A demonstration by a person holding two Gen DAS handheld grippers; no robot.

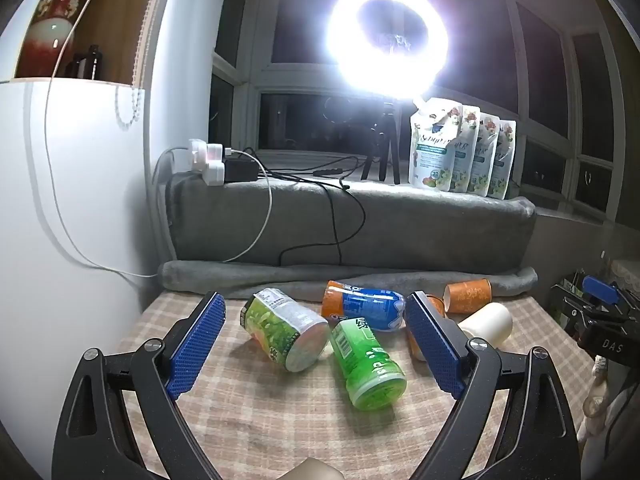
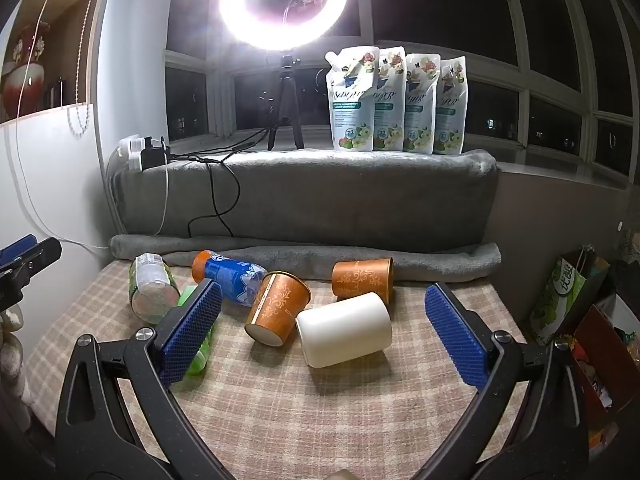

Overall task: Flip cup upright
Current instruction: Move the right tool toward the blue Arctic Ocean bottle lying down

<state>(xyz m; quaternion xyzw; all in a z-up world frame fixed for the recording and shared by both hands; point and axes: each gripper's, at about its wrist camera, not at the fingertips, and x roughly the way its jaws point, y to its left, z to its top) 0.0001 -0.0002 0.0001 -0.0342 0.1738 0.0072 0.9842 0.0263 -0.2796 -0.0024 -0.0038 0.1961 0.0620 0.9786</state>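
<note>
Several cups lie on their sides on the checked tablecloth (image 2: pixel 320 408). In the right wrist view a cream cup (image 2: pixel 345 330) lies in the middle, an orange patterned cup (image 2: pixel 278 308) touches its left side, and a second orange cup (image 2: pixel 363 278) lies behind. My right gripper (image 2: pixel 324 332) is open and empty, its jaws on either side of the cream cup, short of it. In the left wrist view my left gripper (image 1: pixel 316 344) is open and empty above two green cups (image 1: pixel 286 332) (image 1: pixel 370 364). The cream cup (image 1: pixel 490 322) and an orange cup (image 1: pixel 468 295) lie to its right.
A blue-and-orange cup (image 1: pixel 362 308) (image 2: pixel 230 276) lies at the back. A grey blanket roll (image 2: pixel 304 254) borders the table's far edge. Refill pouches (image 2: pixel 394 100), a ring light (image 2: pixel 288 0) on a tripod and cables sit on the ledge. A white wall (image 1: pixel 80 200) stands left; bags (image 2: pixel 568 296) right.
</note>
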